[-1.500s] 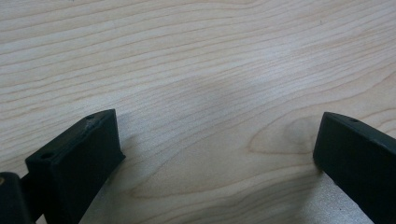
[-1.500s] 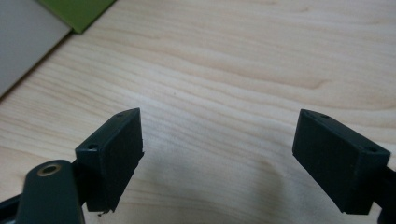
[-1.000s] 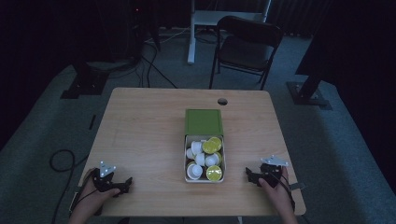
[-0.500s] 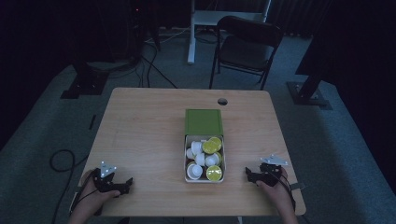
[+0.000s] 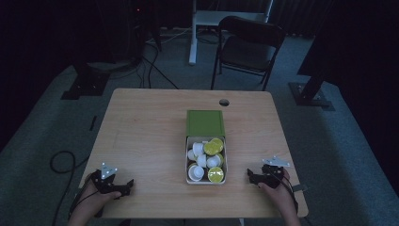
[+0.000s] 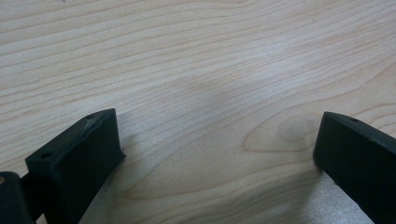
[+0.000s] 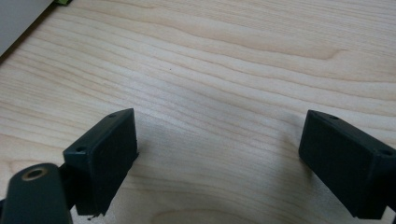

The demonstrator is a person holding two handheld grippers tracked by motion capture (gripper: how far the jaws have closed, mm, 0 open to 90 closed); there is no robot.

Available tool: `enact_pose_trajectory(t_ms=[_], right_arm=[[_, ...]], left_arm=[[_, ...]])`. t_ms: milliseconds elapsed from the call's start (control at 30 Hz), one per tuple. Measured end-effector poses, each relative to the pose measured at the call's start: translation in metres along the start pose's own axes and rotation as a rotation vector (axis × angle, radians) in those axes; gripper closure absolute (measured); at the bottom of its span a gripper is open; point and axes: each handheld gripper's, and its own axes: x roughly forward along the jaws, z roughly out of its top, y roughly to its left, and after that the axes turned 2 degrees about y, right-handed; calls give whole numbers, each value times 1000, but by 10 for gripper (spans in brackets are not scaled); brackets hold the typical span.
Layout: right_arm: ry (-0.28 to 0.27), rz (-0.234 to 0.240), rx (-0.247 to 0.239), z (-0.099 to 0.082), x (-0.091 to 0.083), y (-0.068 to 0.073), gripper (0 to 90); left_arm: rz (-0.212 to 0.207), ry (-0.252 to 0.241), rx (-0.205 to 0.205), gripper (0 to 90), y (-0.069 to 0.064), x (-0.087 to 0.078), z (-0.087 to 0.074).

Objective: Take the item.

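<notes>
Pale matt wood-grain table [image 6: 196,70]; matt black plastic jaws.

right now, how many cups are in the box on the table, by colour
white cups: 5
yellow-green cups: 3
total: 8
They overlap in the box and the high view is dim, so take each count as approximate.

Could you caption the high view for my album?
Two open grippers rest on a wooden table beside a box of cups.
</notes>
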Motion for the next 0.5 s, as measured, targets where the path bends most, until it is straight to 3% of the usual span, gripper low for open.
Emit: enact_pose_trajectory(t_ms=[100, 133, 167, 367, 500], right_arm=[[0, 0, -1, 0, 0, 0, 111], [0, 0, 0, 0, 0, 0, 111], [0, 0, 0, 0, 0, 0, 111], [0, 0, 0, 0, 0, 0, 111], [0, 0, 0, 0, 0, 0, 111]], left_arm=[[-4, 0, 5, 9, 0, 0, 0], [-17, -2, 34, 10, 2, 1, 1], [-22, -3, 37, 11, 1, 2, 1], [-17, 4, 36, 3, 0, 3, 3], [12, 20, 104, 2, -6, 1, 10]])
